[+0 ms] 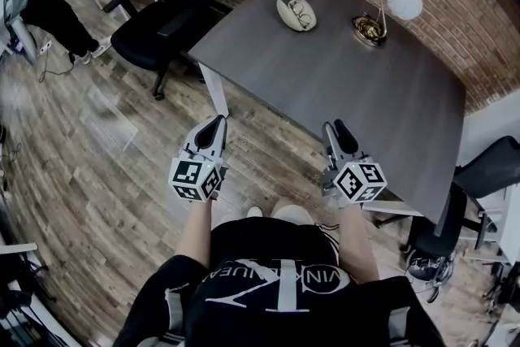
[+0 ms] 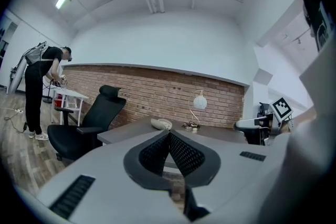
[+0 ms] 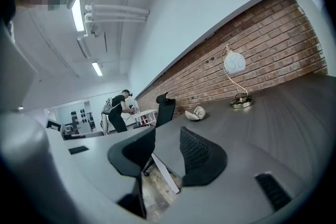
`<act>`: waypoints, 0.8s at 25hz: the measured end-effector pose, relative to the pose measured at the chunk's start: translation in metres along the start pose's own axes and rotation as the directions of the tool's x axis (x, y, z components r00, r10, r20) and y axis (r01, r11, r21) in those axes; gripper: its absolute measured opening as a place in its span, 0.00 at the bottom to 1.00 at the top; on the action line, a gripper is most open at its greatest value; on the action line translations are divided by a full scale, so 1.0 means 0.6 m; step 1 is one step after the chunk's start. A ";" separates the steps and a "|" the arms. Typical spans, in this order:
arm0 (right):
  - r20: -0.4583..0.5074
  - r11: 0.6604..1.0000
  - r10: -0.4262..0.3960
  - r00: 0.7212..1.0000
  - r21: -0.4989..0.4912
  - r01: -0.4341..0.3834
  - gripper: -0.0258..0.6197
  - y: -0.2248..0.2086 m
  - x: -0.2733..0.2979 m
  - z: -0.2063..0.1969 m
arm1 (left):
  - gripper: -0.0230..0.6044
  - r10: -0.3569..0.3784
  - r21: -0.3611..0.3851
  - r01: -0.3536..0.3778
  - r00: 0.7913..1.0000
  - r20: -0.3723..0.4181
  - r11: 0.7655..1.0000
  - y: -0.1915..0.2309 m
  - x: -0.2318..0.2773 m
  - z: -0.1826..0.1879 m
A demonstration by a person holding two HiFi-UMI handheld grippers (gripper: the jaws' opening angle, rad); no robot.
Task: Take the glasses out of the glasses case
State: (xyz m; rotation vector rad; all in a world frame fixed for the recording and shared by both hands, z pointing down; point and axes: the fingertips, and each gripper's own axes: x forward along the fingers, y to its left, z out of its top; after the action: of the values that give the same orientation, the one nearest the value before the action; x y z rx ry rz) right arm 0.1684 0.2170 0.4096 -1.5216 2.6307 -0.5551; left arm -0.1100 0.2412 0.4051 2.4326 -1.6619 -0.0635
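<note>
My left tongs (image 1: 216,123) together, empty | right tongs (image 1: 338,128) apart, empty | risk: glasses case (image 1: 294,15) skids on worktop (image 1: 366,93) if I tug glasses (image 1: 303,10) unbraced

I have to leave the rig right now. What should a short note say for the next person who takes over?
Grippers: left gripper is shut and empty; right gripper is open and empty. Both are near the front edge of the table, well short of the case.
Things: the glasses case lies open on the far side of the table, beside the lamp. The glasses lie inside it.
Done: the case is already open.
Left: reach over, grip the glasses and lift them out.
</note>
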 end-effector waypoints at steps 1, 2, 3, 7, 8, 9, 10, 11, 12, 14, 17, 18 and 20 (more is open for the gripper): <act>-0.003 1.000 0.001 1.000 0.003 -0.001 0.25 -0.001 0.008 0.000 | 0.06 0.002 -0.003 -0.002 1.000 -0.003 1.000 0.005 0.003 -0.003; -0.008 1.000 0.002 1.000 0.004 -0.002 0.25 -0.003 0.017 -0.002 | 0.06 0.005 -0.007 -0.005 1.000 -0.006 1.000 0.011 0.007 -0.007; -0.013 1.000 0.005 1.000 0.003 -0.005 0.25 -0.004 0.026 -0.003 | 0.06 0.009 -0.011 -0.010 1.000 -0.008 1.000 0.017 0.010 -0.010; -0.023 0.999 0.026 0.999 -0.018 -0.027 0.25 -0.009 0.077 0.002 | 0.06 0.028 -0.017 -0.029 1.000 -0.012 0.999 0.051 0.037 -0.016; -0.023 0.999 0.034 0.999 -0.023 -0.035 0.25 -0.011 0.094 0.004 | 0.06 0.033 -0.017 -0.034 0.999 -0.011 0.999 0.061 0.046 -0.015; -0.025 0.999 0.042 0.999 -0.028 -0.043 0.25 -0.013 0.111 0.007 | 0.06 0.038 -0.016 -0.039 0.999 -0.011 0.999 0.070 0.056 -0.014; -0.027 0.998 0.049 0.998 -0.031 -0.050 0.25 -0.014 0.127 0.008 | 0.06 0.042 -0.015 -0.043 0.999 -0.011 0.999 0.080 0.065 -0.011; -0.028 0.998 0.054 0.998 -0.034 -0.055 0.25 -0.015 0.144 0.010 | 0.06 0.044 -0.013 -0.044 0.999 -0.012 0.999 0.090 0.074 -0.008; -0.028 0.998 0.059 0.998 -0.035 -0.060 0.26 -0.016 0.160 0.013 | 0.06 0.044 -0.010 -0.044 0.999 -0.012 0.999 0.099 0.084 -0.004; -0.024 0.997 0.066 0.998 -0.033 -0.066 0.26 -0.018 0.195 0.024 | 0.06 0.042 -0.006 -0.042 0.999 -0.011 0.999 0.119 0.108 0.007; -0.030 0.996 0.080 0.996 -0.043 -0.081 0.25 -0.023 0.247 0.037 | 0.06 0.040 -0.004 -0.040 0.999 -0.015 0.999 0.145 0.149 0.020; -0.034 0.995 0.082 0.996 -0.047 -0.084 0.25 -0.027 0.262 0.041 | 0.06 0.037 -0.003 -0.037 0.999 -0.019 0.999 0.149 0.165 0.023; -0.041 0.995 0.082 0.996 -0.045 -0.084 0.26 -0.040 0.285 0.050 | 0.06 0.026 -0.002 -0.026 0.999 -0.026 1.000 0.150 0.197 0.027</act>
State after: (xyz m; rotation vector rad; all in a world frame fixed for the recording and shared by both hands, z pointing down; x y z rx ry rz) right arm 0.1071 0.0530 0.4124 -1.4199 2.7400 -0.5260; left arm -0.1514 0.0977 0.4149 2.3992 -1.6804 -0.0306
